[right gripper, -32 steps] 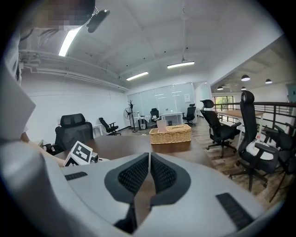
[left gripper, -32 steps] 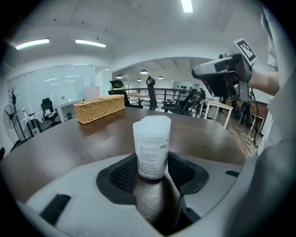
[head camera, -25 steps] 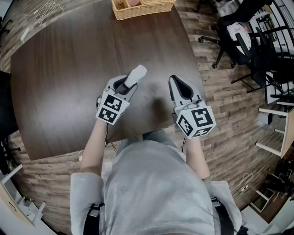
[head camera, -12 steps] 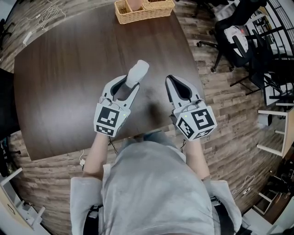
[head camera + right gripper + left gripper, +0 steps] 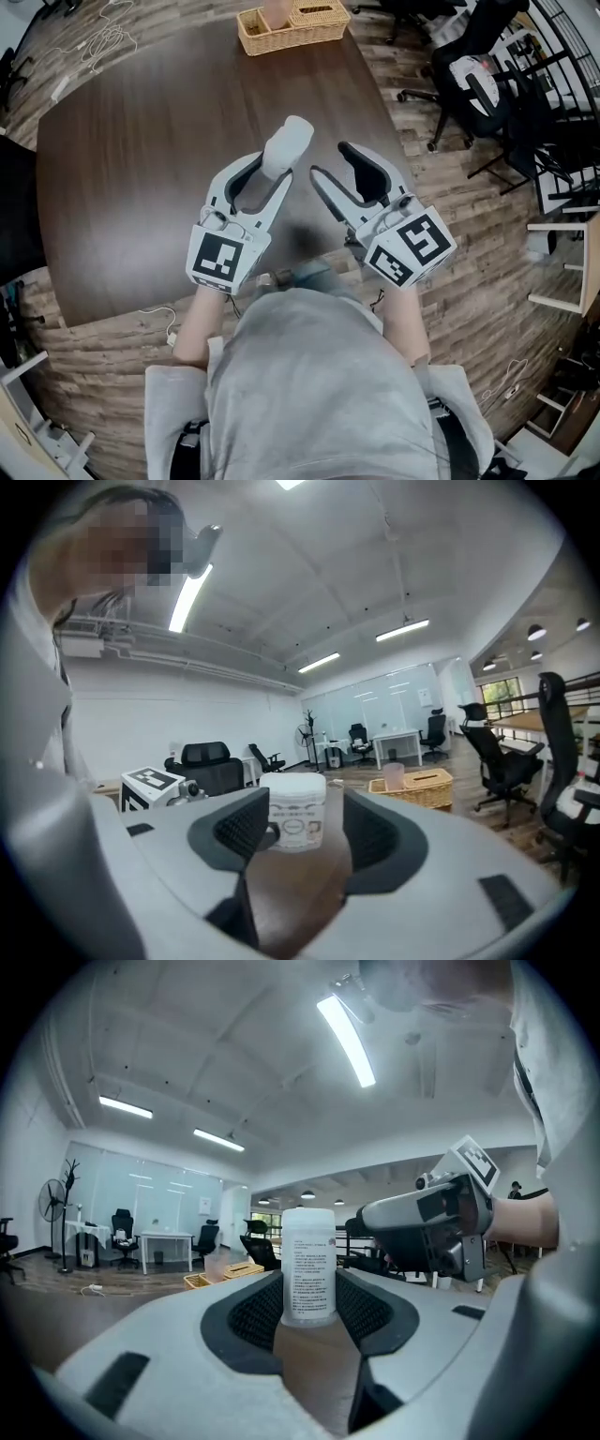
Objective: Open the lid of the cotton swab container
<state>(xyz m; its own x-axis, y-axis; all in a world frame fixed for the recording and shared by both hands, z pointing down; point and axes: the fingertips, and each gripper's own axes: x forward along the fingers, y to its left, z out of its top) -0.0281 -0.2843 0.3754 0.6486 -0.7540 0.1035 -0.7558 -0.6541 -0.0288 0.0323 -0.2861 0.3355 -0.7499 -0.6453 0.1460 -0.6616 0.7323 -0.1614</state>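
**A:** what's the left gripper (image 5: 309,1309) up to?

**B:** it's pinching the cotton swab container (image 5: 308,1265) low down between its ribbed pads. Container's upright, lid looks closed, held over the dark table (image 5: 141,141).

**A:** and the right gripper (image 5: 302,829)?

**B:** jaws have just been opening and they're spread now. The container shows in the gap just past the tips, but neither pad touches it. There's a wicker basket (image 5: 291,23) way off at the table's far edge.

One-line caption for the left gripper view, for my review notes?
Left gripper grips the upright white cotton swab container, lid closed, wicker basket behind.
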